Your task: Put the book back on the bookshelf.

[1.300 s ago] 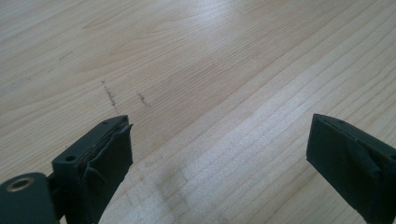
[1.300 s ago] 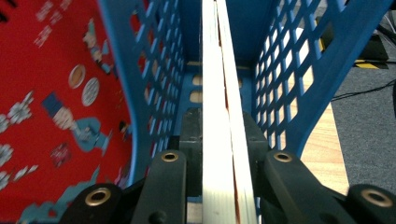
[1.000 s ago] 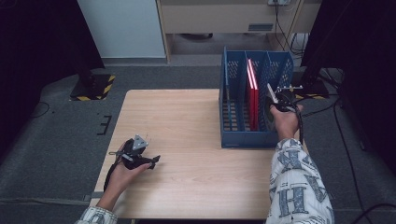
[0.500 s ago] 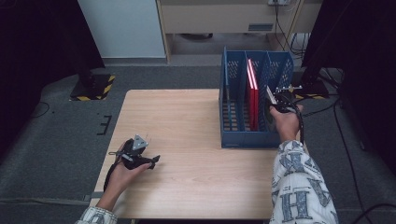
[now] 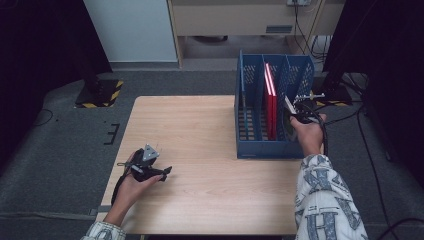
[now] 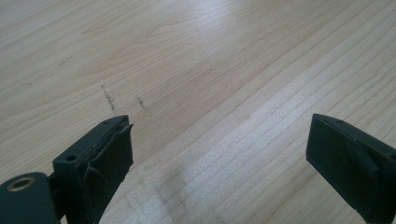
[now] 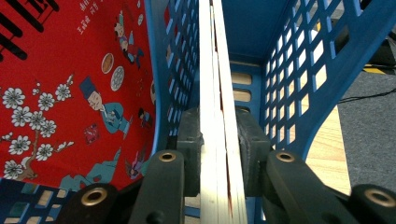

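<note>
The right tool (image 7: 217, 140) squeezes a thin book (image 7: 217, 93) by its pale page edge. The book stands up in the right slot of the blue file rack (image 5: 250, 105) on the desk (image 5: 200, 130). A red book (image 5: 270, 105) stands in the middle slot. The left tool (image 6: 219, 154) is wide open, holding nothing, low over the bare desk near its front left corner.
</note>
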{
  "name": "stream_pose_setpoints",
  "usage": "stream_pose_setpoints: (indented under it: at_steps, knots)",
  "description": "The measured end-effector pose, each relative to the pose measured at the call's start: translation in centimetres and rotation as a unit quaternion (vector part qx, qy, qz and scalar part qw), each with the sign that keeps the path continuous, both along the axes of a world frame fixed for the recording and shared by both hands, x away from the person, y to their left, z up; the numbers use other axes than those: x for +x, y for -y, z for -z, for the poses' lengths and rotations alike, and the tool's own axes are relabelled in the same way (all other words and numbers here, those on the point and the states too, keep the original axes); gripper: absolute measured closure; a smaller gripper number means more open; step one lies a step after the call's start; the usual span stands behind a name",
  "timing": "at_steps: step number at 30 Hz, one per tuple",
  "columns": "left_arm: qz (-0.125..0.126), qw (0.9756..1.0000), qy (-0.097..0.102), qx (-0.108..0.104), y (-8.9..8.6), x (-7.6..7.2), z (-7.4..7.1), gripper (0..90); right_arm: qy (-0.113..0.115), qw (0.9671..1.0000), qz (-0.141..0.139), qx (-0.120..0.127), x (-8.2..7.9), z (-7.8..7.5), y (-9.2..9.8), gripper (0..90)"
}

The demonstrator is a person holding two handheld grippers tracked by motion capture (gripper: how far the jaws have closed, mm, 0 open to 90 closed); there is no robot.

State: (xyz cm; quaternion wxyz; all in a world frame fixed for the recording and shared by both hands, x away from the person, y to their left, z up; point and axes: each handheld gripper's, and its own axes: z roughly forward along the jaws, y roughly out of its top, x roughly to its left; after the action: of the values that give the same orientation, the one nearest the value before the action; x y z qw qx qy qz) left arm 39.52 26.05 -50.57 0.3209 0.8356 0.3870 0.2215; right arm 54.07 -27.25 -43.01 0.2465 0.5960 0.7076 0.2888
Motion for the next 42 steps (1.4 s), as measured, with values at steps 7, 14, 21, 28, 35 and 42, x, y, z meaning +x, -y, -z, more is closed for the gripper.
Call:
stream_pose_setpoints:
  at_steps: [7,14,21,28,35,42]
  knots:
    - [0.000,1.0000,0.000,-0.001,0.0,0.0,0.1,6.5,0.011,0.9999,0.006,-0.004,0.1,0.0,0.0,76.5]
    - [0.001,1.0000,-0.001,-0.002,0.0,0.0,0.1,6.5,0.022,0.9994,0.025,-0.007,0.9,0.2,-0.2,76.6]
    - [0.002,1.0000,-0.002,-0.003,-0.1,0.1,0.2,6.5,0.026,0.9990,0.036,-0.008,1.9,0.3,-0.7,76.3]
    - [0.001,1.0000,-0.001,-0.002,-0.1,0.0,0.1,6.6,0.022,0.9995,0.023,-0.002,1.6,0.2,-1.0,73.2]
    - [0.002,1.0000,0.001,0.000,0.0,0.0,0.0,6.6,0.031,0.9994,0.012,0.005,0.6,-0.6,-1.2,65.2]
    - [0.003,1.0000,0.004,0.001,0.1,-0.1,-0.1,6.6,0.036,0.9993,0.000,0.011,-0.8,-0.9,-0.9,63.5]
